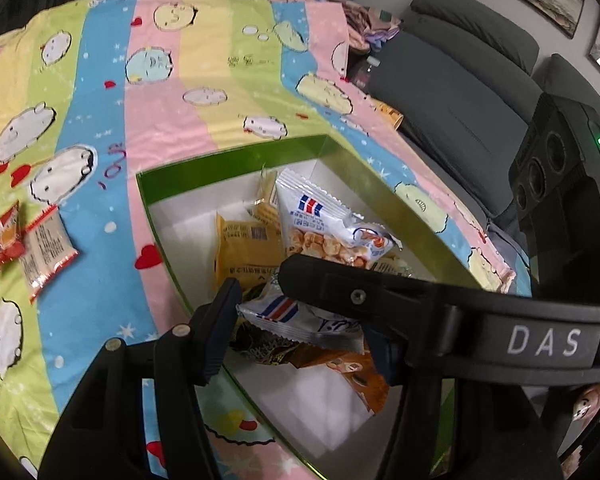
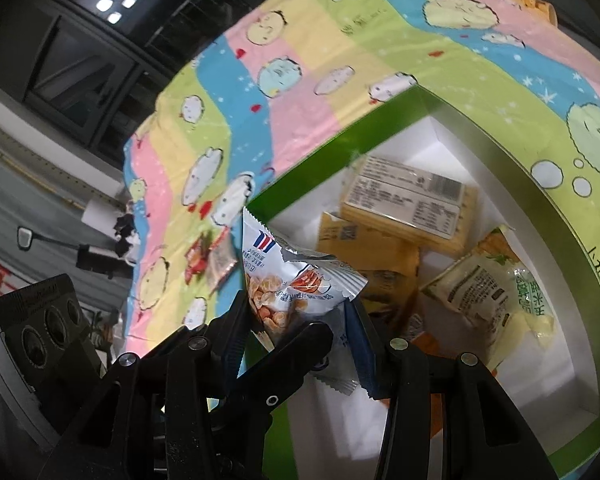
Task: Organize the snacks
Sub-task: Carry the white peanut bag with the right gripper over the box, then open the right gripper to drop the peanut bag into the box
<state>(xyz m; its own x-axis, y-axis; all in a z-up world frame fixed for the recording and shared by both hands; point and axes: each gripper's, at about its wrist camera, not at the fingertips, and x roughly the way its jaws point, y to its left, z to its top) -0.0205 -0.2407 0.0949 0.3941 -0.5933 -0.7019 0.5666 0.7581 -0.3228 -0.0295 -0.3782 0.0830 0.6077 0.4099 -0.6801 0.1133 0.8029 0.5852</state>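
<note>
My left hand-held gripper (image 1: 296, 320) is clenched on a white snack packet (image 1: 300, 316) with a red-blue stripe logo, held over the green-rimmed box (image 1: 228, 154). My right hand-held gripper (image 2: 300, 320) grips a matching white packet (image 2: 288, 280) showing orange puffs, also above the box (image 2: 332, 148); in the left view that gripper (image 1: 324, 276) crosses just ahead of mine, its packet (image 1: 324, 224) sticking up beyond it. Below both: yellow packets (image 2: 404, 208), a pale green-lettered packet (image 2: 488, 292), an orange wrapper (image 1: 360, 376) on the white box floor. Far left of the left gripper, two red-edged packets (image 1: 32, 248) lie on the striped cartoon cloth (image 1: 160, 92) covering the table. Beyond right, grey sofa (image 1: 460, 92).
</note>
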